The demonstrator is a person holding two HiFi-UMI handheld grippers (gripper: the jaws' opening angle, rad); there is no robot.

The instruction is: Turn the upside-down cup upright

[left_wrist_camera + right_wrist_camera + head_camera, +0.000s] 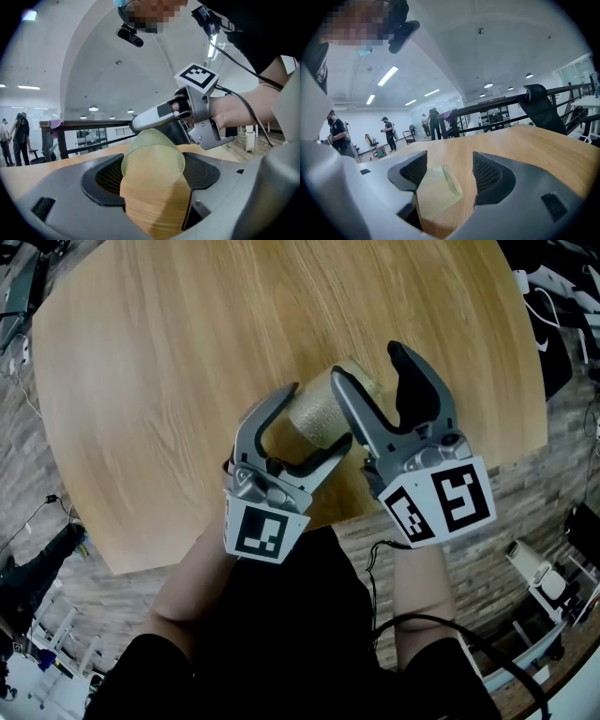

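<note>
A translucent yellow-green cup [317, 411] sits tilted between the jaws of my left gripper [321, 416], over the near part of the round wooden table [187, 352]. In the left gripper view the cup [152, 161] spans the gap and touches both pads, so the left gripper [152, 180] is shut on it. My right gripper [367, 362] stands open just right of the cup, one finger [349, 399] lying along the cup's side. In the right gripper view the cup [437, 191] leans by the left pad, with a wide gap in the right gripper [450, 176]. One right finger [150, 119] reaches over the cup.
The table's near edge [328, 526] runs just under both grippers, with the person's body close behind it. Wood floor and cables [23, 343] surround the table. A railing [497, 108], a black chair [541, 110] and several distant people [386, 133] stand beyond it.
</note>
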